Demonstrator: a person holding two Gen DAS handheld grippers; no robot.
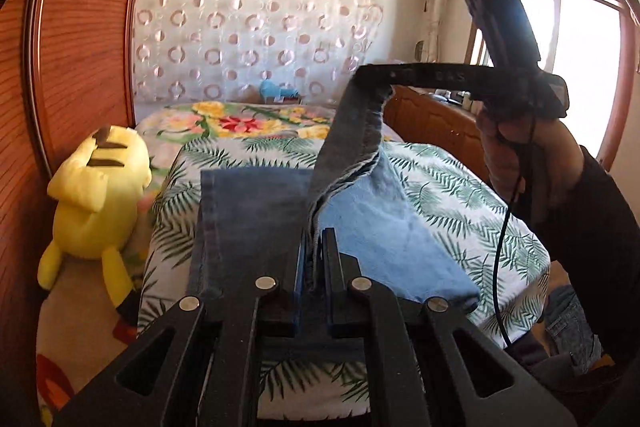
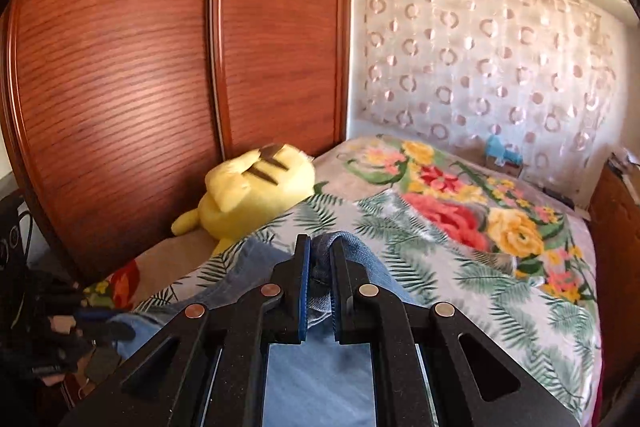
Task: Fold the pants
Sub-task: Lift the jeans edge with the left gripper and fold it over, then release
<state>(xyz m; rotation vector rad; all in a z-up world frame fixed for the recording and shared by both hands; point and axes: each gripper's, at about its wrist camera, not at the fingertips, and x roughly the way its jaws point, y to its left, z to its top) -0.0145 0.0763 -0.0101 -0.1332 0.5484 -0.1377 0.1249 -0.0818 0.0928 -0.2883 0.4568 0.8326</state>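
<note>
Blue jeans (image 1: 248, 211) lie on the leaf-print bed cover, dark outside at the left and a paler inner side (image 1: 380, 239) at the right. My left gripper (image 1: 316, 259) is shut on a denim edge near the camera. From there a strip of the jeans rises to my right gripper (image 1: 372, 77), held high by a hand (image 1: 516, 147) in a dark sleeve. In the right wrist view the right gripper (image 2: 320, 259) is shut on a bunched fold of jeans (image 2: 340, 241), lifted above the bed. The left gripper (image 2: 80, 323) shows dark and blurred at the lower left.
A yellow plush toy (image 1: 96, 195) (image 2: 256, 195) lies at the bed's left edge against wooden wardrobe doors (image 2: 160, 67). A floral blanket (image 2: 460, 211) covers the far bed. A wooden bed frame (image 1: 432, 123) and a bright window (image 1: 580, 67) stand at the right. More denim (image 1: 568, 327) lies low at the right.
</note>
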